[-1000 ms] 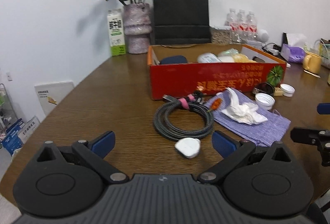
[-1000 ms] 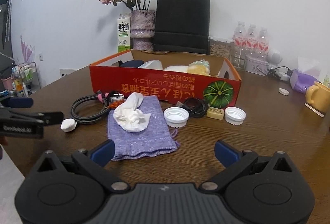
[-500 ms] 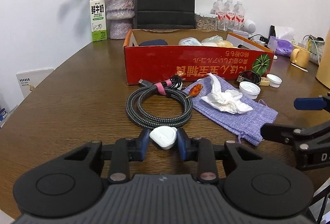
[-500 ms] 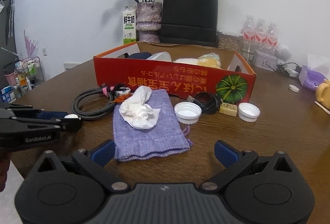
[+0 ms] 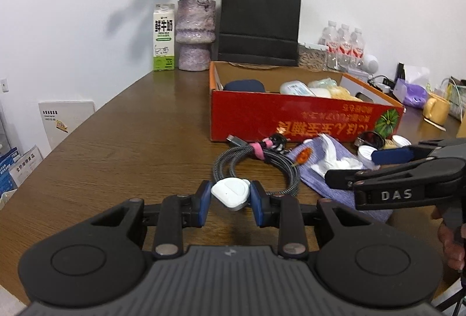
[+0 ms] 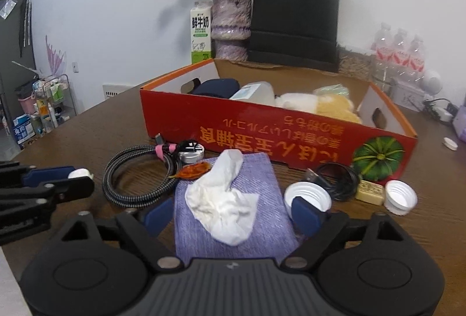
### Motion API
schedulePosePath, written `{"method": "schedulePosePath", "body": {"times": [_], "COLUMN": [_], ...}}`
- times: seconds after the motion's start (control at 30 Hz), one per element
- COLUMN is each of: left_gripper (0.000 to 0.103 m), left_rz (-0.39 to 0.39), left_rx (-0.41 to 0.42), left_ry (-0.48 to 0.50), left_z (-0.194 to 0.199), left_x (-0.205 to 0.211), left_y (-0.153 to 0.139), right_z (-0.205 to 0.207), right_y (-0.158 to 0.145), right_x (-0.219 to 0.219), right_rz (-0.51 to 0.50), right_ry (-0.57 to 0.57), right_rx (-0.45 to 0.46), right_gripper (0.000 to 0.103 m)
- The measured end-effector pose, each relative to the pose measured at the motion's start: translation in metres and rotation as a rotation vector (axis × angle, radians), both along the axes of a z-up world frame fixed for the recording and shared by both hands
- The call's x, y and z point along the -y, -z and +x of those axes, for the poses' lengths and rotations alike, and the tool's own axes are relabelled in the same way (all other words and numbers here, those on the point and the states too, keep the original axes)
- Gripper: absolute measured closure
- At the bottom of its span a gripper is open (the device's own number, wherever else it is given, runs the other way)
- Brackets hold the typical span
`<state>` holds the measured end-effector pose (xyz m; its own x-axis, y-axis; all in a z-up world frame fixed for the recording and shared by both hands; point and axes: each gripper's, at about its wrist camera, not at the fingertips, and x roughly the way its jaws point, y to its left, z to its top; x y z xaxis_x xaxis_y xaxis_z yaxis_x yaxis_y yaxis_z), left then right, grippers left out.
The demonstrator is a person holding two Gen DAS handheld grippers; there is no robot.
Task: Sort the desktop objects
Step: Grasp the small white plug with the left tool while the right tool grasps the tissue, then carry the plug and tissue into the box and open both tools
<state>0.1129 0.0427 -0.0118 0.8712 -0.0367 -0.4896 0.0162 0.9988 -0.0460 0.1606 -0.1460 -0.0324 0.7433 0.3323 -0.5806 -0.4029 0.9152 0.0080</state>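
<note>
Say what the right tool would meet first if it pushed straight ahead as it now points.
Probably the crumpled white tissue lying on the purple cloth: it sits between the right tool's open, closing jaws, directly ahead. Beyond it stands the red box. Depth is uncertain.

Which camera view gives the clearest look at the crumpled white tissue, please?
The right wrist view: the crumpled white tissue lies whole on the purple cloth. The left wrist view shows it small, partly behind the right gripper.

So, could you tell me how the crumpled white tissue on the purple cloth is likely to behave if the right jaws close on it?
The tissue looks crumpled and loose, so it would probably squash flat and feel very light. It lies on the purple cloth, so a low pinch might catch that too.
</note>
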Motion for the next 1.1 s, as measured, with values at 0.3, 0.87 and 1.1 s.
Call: {"method": "schedulePosePath", "body": {"times": [0.3,0.87,1.1], "left_gripper": [0.074,0.074,0.074], "left_rz": [-0.016,-0.038,-0.033], "left_rx": [-0.017,0.036,0.171], "left_ry": [-0.004,0.003,0.039], "left_z": [0.010,0.018,0.039], "left_x": [-0.007,-0.007,0.009], "left_y": [0.007,-0.010,-0.058], "right_z": [0.006,-0.012,-0.004], "right_y": [0.006,-0.020,-0.056], "right_x": [-0.007,0.008,0.018], "right_rz": [0.001,0.050,0.075], "right_ry": [-0.033,-0.050,-0.044], "right_rx": [-0.040,0.050,0.163], "right_gripper": [0.075,0.086,0.086]}}
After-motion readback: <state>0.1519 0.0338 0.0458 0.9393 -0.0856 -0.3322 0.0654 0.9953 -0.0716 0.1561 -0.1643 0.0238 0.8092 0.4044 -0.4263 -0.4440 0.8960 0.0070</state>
